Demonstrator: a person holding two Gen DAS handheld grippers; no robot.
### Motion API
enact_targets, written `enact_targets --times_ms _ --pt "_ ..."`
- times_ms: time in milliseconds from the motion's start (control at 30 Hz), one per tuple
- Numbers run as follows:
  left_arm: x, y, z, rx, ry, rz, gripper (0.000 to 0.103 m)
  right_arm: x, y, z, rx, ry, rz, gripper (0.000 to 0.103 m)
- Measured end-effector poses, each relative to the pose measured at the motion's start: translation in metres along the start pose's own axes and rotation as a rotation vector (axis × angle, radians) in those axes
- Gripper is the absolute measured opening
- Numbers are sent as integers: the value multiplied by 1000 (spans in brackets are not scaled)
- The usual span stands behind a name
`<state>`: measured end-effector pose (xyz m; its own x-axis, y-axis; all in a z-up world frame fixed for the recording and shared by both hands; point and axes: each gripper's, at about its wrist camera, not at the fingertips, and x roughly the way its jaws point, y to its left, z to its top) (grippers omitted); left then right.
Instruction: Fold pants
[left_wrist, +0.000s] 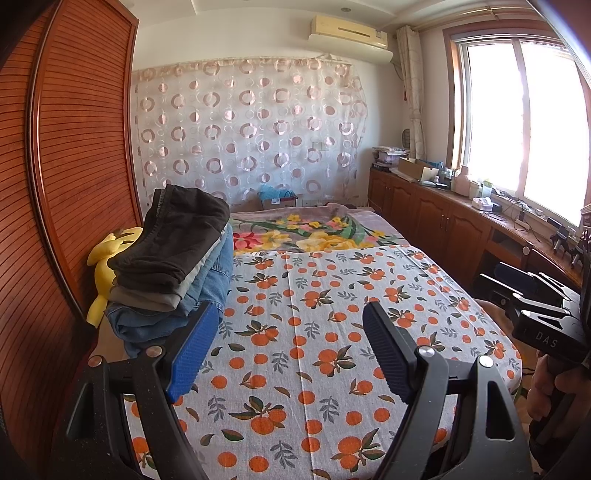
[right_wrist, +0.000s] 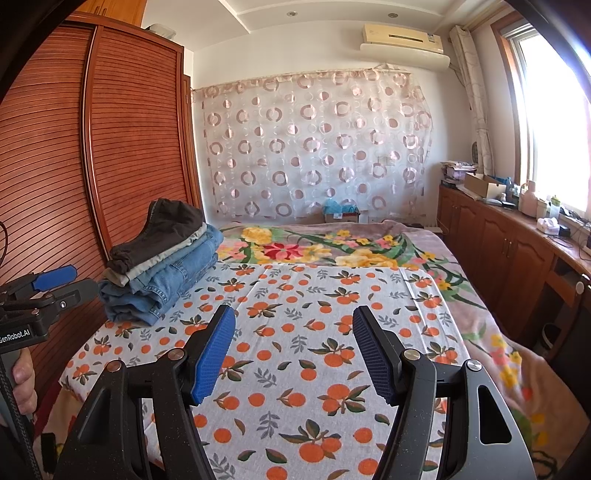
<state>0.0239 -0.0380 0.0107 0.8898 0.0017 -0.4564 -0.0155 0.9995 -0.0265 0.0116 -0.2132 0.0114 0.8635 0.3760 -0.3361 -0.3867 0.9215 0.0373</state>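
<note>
Denim and dark folded pants (right_wrist: 162, 266) sit stacked at the sheet's (right_wrist: 295, 332) edge, keeping the centre free. Left gripper (left_wrist: 291, 354) and right gripper (right_wrist: 293, 350) hover open, empty.

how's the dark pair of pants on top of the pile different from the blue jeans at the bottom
The dark pants are brownish-black, the blue jeans faded denim. The dark pants lie on top of the stack; the blue jeans sit lowest, on the orange-print sheet, and their folds spread wider. Both are folded, beside the wooden wardrobe.
</note>
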Motion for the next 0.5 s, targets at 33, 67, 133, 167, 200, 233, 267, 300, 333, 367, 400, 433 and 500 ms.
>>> enact_targets --times_ms 33,67,133,167,200,233,267,300,333,367,400,433,500 --pt "0 0 0 0 0 -1 81 0 0 -1 0 0 0 68" --pt "0 0 0 1 -1 -1 81 0 0 -1 -1 0 1 68" --pt "0 0 0 1 0 0 81 0 0 -1 0 0 0 68" --pt "0 0 0 1 0 0 81 0 0 -1 0 0 0 68" --pt "0 0 0 1 0 -1 81 0 0 -1 0 0 0 68" --pt "0 0 0 1 0 0 81 0 0 -1 0 0 0 68" --pt "0 0 0 1 0 0 81 0 0 -1 0 0 1 68" --pt "0 0 0 1 0 -1 81 0 0 0 0 0 1 68" --pt "0 1 0 1 0 -1 81 0 -1 -1 0 0 0 68" --pt "0 0 0 1 0 -1 81 0 -1 -1 1 0 1 68" --pt "0 0 0 1 0 0 81 0 -1 -1 1 0 1 68" --pt "0 0 0 1 0 -1 81 0 -1 -1 2 0 3 68" --pt "0 0 0 1 0 0 81 0 -1 -1 3 1 2 68"
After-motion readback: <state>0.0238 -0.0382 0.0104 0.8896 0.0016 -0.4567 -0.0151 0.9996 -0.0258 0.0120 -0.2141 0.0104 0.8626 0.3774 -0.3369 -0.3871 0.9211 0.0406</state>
